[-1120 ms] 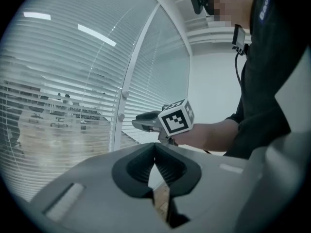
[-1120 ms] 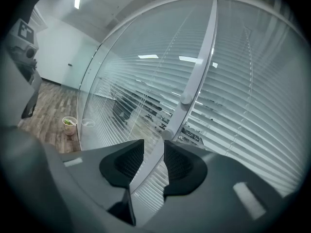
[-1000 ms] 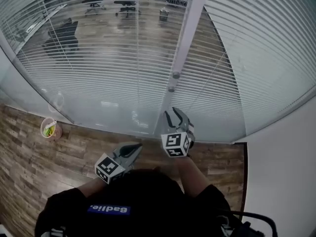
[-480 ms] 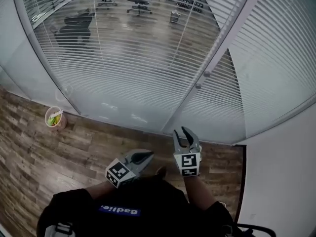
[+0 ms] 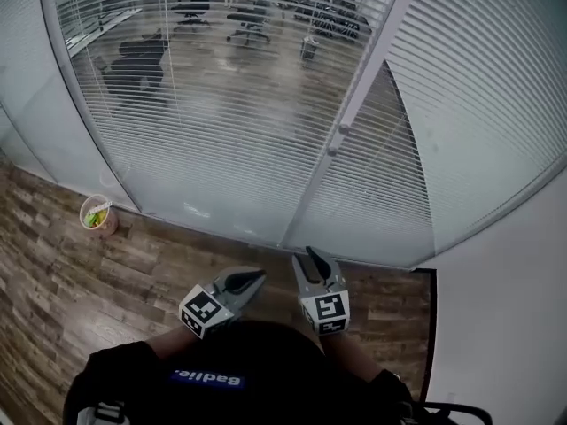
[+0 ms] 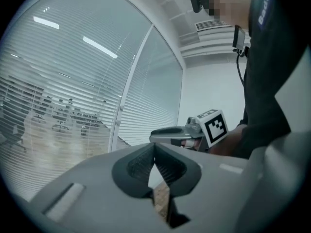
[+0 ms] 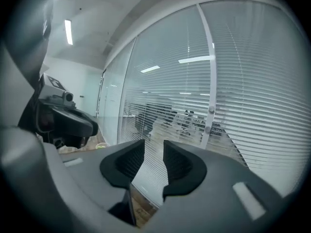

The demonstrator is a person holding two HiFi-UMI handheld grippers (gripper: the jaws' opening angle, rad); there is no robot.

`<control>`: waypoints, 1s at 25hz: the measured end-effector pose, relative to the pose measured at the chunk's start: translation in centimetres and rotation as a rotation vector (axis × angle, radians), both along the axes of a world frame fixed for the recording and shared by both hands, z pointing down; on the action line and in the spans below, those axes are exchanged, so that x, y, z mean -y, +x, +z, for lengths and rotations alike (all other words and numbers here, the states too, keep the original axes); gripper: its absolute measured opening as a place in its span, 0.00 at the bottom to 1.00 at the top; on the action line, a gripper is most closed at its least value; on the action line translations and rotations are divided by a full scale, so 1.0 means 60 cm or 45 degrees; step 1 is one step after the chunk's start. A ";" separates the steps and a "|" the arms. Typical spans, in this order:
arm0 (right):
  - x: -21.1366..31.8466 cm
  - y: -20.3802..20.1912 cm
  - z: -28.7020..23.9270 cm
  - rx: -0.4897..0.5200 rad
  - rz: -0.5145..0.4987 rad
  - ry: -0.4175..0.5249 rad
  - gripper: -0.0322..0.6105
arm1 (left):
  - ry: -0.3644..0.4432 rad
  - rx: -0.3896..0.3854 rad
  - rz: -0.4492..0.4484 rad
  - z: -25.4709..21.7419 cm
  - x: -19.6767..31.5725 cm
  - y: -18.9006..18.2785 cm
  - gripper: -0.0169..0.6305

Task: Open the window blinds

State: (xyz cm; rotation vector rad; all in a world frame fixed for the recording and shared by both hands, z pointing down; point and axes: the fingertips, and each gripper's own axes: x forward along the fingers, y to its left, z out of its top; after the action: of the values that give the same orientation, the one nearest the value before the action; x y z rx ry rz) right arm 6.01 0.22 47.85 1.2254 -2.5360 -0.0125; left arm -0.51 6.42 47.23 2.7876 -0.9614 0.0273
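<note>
Left tongs (image 6: 154, 149) closed, right tongs (image 7: 153, 152) parted

I hold both arms bent, close before my torso. The left tongs (image 6: 154, 149) point level, jaws together at the tips, nothing between. The right tongs (image 7: 154, 154) tilt slightly down, jaws parted by a narrow gap, empty.

The blinds (image 5: 469, 96) are white-slatted, the floor (image 5: 53, 282) brown wood-grain planks.
</note>
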 end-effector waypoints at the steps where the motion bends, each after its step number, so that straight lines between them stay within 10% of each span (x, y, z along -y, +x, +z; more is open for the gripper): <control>1: -0.022 0.004 0.003 0.025 -0.029 -0.004 0.24 | 0.000 -0.001 -0.016 0.001 -0.011 0.011 0.03; 13: -0.169 0.116 -0.022 0.457 -0.210 -0.010 0.11 | -0.055 0.015 -0.047 -0.005 -0.089 0.150 0.03; 25: -0.201 0.105 -0.052 0.447 -0.190 0.070 0.05 | 0.035 0.006 0.097 -0.027 -0.109 0.165 0.03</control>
State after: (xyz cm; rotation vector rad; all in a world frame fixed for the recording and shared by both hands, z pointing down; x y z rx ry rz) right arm 12.29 12.29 44.71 1.1392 -2.9438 0.1081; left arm 9.41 12.96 45.60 2.8495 -0.8626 0.0312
